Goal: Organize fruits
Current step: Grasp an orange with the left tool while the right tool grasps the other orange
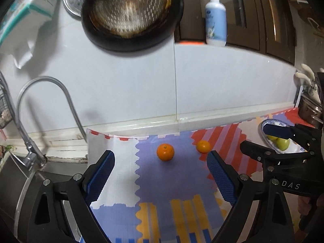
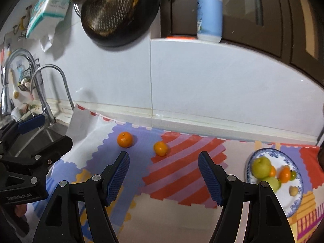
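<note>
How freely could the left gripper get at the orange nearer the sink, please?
Probably freely: the left gripper is open and empty, and the orange nearer the sink lies alone on the patterned mat just ahead of its fingertips. The second orange sits apart.

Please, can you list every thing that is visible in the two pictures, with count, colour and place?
oranges: two loose, orange, on the mat near the wall; second one to its right
plate: one, white with blue rim, on the mat at right
fruit on plate: several, green, orange and one small yellowish
mat: one, purple, red, yellow and white, on the counter
tap: one, silver, over the sink at left
bottle: one, white and blue, on the ledge
pan: one, black, on the wall
left hand-held gripper: black with blue pads, open, empty
right hand-held gripper: same, open, empty
</note>
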A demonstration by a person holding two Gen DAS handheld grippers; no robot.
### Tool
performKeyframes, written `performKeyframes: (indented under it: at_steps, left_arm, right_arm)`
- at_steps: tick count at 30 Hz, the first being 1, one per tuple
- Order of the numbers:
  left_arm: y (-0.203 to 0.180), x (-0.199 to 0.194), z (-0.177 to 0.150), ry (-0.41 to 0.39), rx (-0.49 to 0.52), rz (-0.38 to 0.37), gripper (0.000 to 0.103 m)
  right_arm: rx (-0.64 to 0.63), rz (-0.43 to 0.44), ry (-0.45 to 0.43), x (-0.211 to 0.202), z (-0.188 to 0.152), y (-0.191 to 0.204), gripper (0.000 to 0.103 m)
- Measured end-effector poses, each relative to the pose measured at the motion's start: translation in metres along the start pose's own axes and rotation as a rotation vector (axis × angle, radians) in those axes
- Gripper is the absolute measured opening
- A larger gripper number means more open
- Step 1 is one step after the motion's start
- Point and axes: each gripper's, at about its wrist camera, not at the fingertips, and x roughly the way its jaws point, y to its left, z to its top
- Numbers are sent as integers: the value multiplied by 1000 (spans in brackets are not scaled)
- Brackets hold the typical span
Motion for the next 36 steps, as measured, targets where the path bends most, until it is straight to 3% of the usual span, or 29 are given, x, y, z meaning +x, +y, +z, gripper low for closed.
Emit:
performKeyframes:
  at_steps: [14,19,26,28,33,36]
  left_arm:
    - [8,104,-9,136,27,-54,88]
    - [8,133,-10,185,43,-73,83]
    - [1,155,-9,219,86,-84,73]
    - [-1,160,-9,228,91,-82,69]
    - [0,172,-9,267,62,-106,57]
    - [0,176,-9,280,54,-120,47]
  right_arm:
    - [-26,52,138,100,-1,-10,70]
    - [-53,57,179,126,0,-11,66]
    - [-78,63,229,154,-1,-10,61]
    - [-72,67,240,159,-2,-11,54]
    - [-75,85,247,165,-3,-10,49]
    - [-79,103,247,165,-2,-8,40]
